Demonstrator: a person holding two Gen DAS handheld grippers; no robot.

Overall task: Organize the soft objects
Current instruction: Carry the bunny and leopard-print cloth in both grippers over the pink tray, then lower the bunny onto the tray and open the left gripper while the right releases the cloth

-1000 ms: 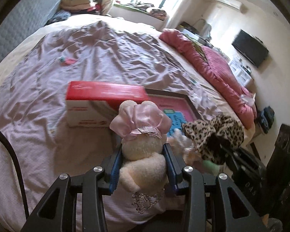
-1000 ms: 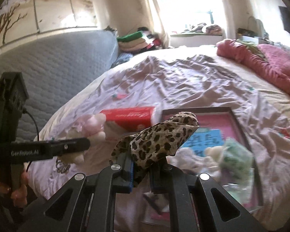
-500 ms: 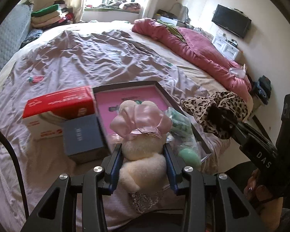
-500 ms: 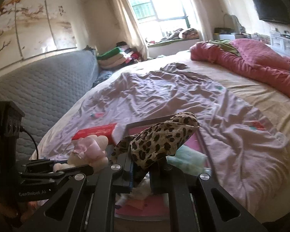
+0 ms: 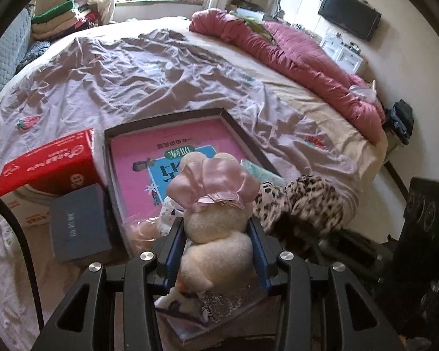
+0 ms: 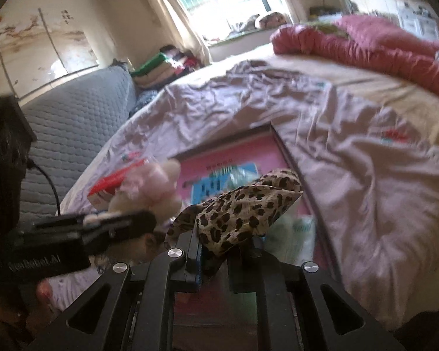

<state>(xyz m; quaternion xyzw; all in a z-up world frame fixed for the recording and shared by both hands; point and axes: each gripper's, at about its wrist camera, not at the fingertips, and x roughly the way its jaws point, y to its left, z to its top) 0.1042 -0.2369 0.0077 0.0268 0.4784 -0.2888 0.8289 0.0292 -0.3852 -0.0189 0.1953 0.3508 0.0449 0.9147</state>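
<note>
Your left gripper (image 5: 218, 244) is clamped on the cream plush toy with a pink satin bonnet (image 5: 216, 201), held above the near end of the dark-framed shallow tray with a pink book inside (image 5: 245, 134) — on the wrinkled lilac bedsheet (image 5: 117, 67). Your right gripper (image 6: 229, 253) pinches the leopard-print fabric scrunchie (image 6: 245, 207) over the same tray (its right side). A red cardboard box (image 5: 49, 161) and a small grey box (image 5: 79, 225) sit just left of the tray.

Bed (image 5: 137, 67) under wrinkled lilac sheet, bearing dark tray (image 5: 243, 134), red box (image 5: 49, 161), grey box (image 5: 79, 225), rumpled pink quilt (image 5: 301, 58)
</note>
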